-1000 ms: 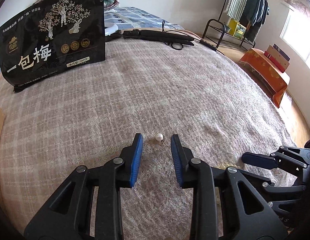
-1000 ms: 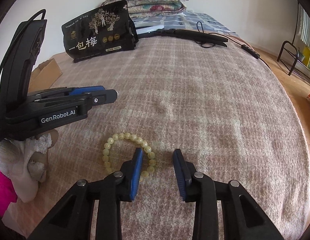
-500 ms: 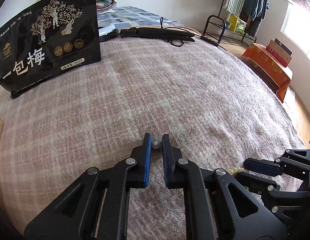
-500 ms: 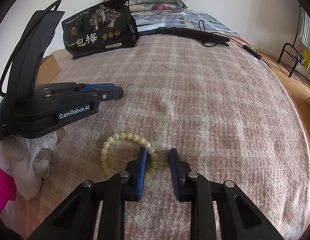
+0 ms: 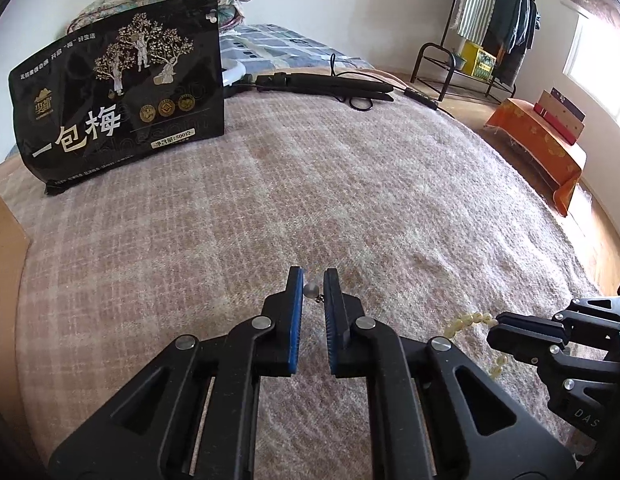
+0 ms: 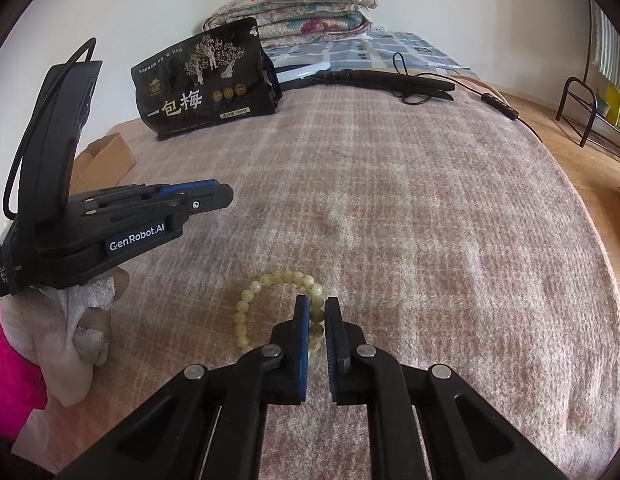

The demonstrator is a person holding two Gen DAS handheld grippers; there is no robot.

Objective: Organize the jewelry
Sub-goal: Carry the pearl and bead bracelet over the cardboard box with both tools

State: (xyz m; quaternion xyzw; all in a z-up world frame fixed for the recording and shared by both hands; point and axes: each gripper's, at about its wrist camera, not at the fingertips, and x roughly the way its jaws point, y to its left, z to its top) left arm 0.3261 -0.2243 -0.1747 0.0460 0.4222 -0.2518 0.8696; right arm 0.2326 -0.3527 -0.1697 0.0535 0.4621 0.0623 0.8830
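A small white pearl earring (image 5: pixel 311 289) with a thin metal post sits between the blue pads of my left gripper (image 5: pixel 313 280), which is shut on it just above the plaid blanket. A pale yellow bead bracelet (image 6: pixel 246 305) lies on the blanket. My right gripper (image 6: pixel 317 312) is shut on the bracelet's right side. In the left wrist view the bracelet (image 5: pixel 462 320) shows at the tip of the right gripper (image 5: pixel 500 330). In the right wrist view the left gripper (image 6: pixel 222 200) is at the left, seen side-on.
A black snack bag (image 5: pixel 118 92) stands at the back left. A brown cardboard box (image 6: pixel 106 160) is at the left edge of the bed. A black hair straightener with cord (image 5: pixel 338 86) lies at the back. Folded quilts (image 6: pixel 306 12) lie behind it. A clothes rack (image 5: pixel 490 32) stands far right.
Both grippers have closed: the left on the pearl earring, the right on the bead bracelet. The left gripper has lifted a little with the earring.
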